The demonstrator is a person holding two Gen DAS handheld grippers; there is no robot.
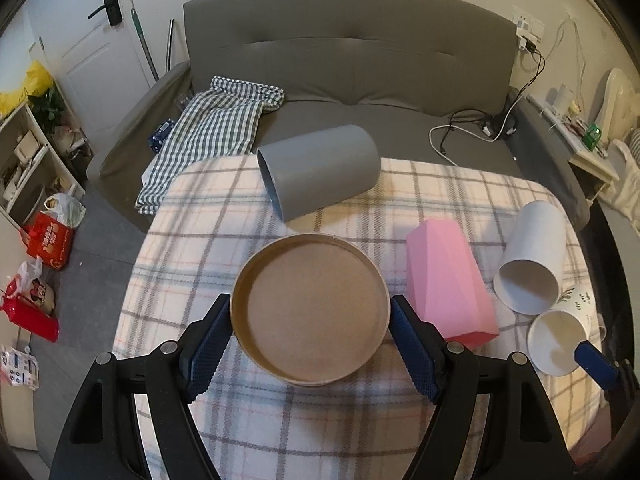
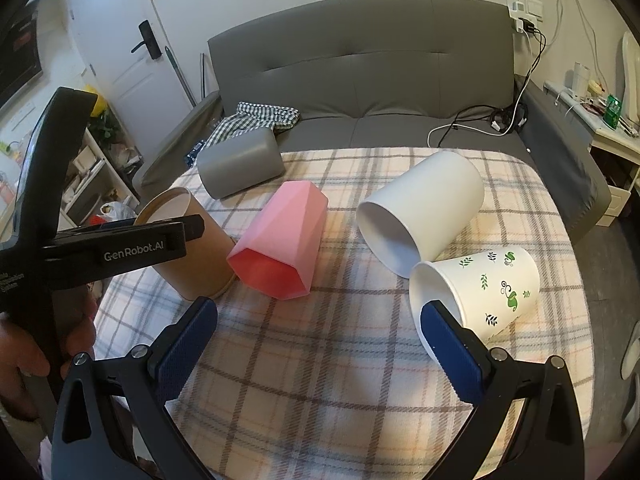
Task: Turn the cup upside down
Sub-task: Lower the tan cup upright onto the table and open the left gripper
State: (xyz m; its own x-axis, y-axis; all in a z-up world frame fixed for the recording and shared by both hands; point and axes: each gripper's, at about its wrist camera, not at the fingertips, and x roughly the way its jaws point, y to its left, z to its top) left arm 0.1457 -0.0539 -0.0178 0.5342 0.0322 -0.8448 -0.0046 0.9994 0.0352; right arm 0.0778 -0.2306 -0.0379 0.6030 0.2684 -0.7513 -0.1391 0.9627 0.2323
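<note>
A brown cardboard cup [image 1: 310,314] stands upside down on the plaid tablecloth, its recessed base facing up. My left gripper [image 1: 310,328] is shut on it, one blue pad on each side. In the right wrist view the same brown cup [image 2: 192,252] stands at the left with the left gripper clamped around it. My right gripper [image 2: 320,332] is open and empty above the cloth. Its right fingertip [image 2: 444,328] sits at the rim of a white leaf-printed paper cup [image 2: 492,288] that lies on its side.
A grey cup [image 1: 320,170], a pink faceted cup [image 1: 448,280] and a white cup [image 1: 532,260] lie on their sides on the table [image 2: 340,380]. A grey sofa [image 1: 360,72] with a checked cloth and cables stands behind. Shelves and bags are at the left.
</note>
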